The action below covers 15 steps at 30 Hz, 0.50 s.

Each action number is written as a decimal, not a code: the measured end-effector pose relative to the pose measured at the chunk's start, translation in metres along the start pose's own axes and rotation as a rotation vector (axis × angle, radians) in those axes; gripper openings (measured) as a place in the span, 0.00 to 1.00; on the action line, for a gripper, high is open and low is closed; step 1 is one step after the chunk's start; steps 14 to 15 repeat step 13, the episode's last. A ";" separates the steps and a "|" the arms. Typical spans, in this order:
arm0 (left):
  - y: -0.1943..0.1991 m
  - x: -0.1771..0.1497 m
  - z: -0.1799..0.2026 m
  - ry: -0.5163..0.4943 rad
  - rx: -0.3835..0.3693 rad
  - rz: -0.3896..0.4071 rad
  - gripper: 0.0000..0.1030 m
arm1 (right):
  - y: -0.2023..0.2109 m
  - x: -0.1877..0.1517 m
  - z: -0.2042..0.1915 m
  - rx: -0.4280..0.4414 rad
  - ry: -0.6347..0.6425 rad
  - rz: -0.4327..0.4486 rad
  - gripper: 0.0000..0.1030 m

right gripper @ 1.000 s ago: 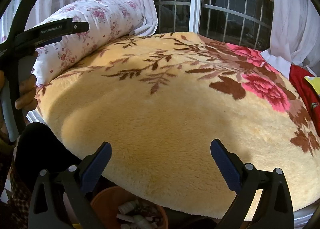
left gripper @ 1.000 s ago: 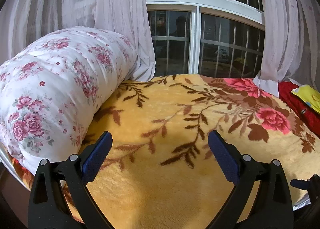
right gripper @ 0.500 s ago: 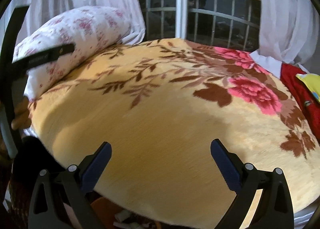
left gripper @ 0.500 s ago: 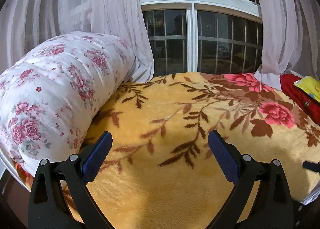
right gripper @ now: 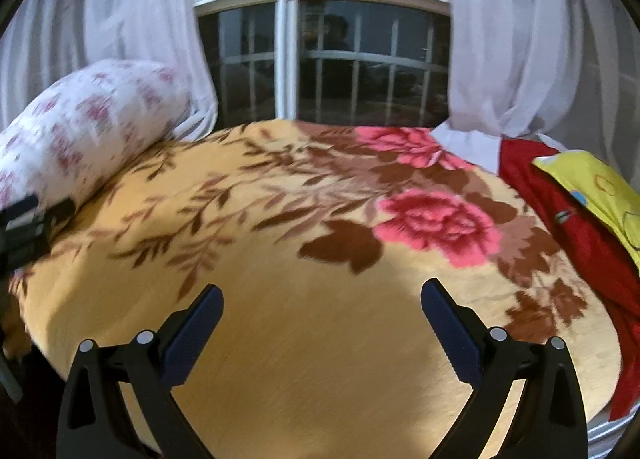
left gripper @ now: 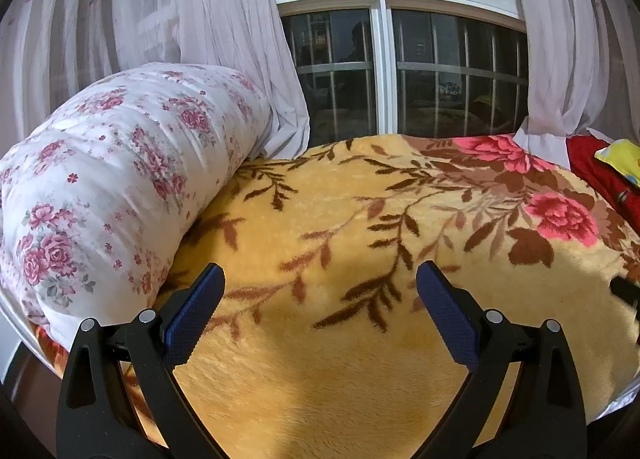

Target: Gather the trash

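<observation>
Item: yellow printed item (right gripper: 588, 183) | Pose: flat on red cloth (right gripper: 532, 171) | Location: far right | Material: cannot tell

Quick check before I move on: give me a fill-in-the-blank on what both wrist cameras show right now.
1. Both the left claw and the right claw are ____ and hold nothing.
2. The rolled floral quilt lies along the ____ side of the bed.
3. The yellow blanket bears pink ____.
4. The yellow pillow rests on a ____ cloth.

Missing words: open; left; roses; red
</observation>
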<state>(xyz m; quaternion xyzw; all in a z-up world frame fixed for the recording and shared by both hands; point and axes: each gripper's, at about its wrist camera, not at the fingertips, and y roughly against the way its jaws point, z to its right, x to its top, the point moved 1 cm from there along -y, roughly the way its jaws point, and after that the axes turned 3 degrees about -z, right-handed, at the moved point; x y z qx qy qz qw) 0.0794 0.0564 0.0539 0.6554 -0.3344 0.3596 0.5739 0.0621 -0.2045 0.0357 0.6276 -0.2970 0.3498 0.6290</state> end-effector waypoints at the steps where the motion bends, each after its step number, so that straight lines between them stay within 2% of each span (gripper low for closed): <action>1: 0.000 0.000 0.000 -0.002 0.000 -0.001 0.91 | 0.001 0.002 0.003 -0.001 -0.013 0.007 0.95; 15: -0.004 -0.003 0.003 -0.003 0.000 -0.018 0.91 | 0.002 0.008 0.012 -0.016 -0.024 0.019 0.95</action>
